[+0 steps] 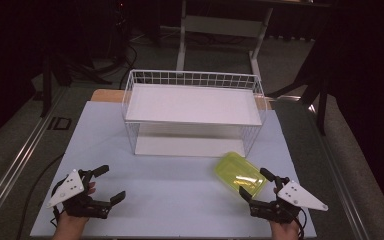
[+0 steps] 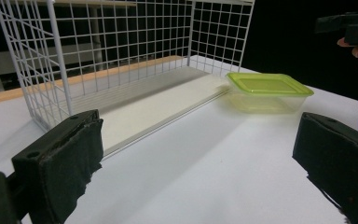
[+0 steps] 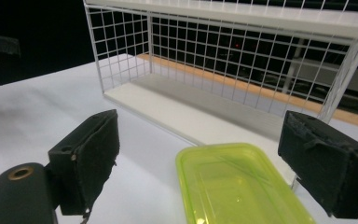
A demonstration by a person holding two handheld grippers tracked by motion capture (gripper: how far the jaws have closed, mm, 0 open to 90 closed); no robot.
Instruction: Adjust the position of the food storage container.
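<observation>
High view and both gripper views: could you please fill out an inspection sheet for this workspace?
Surface: pale table, bare in the middle.
Job's things: yellow-green lidded container in front of the white wire shelf rack, lid on.
Clutter: nothing seen.
Grippers: left gripper open, holding nothing; right gripper open, just short of the container.
Cables: black cable on the floor at left.
Surroundings: dark room, desk frame behind.
</observation>
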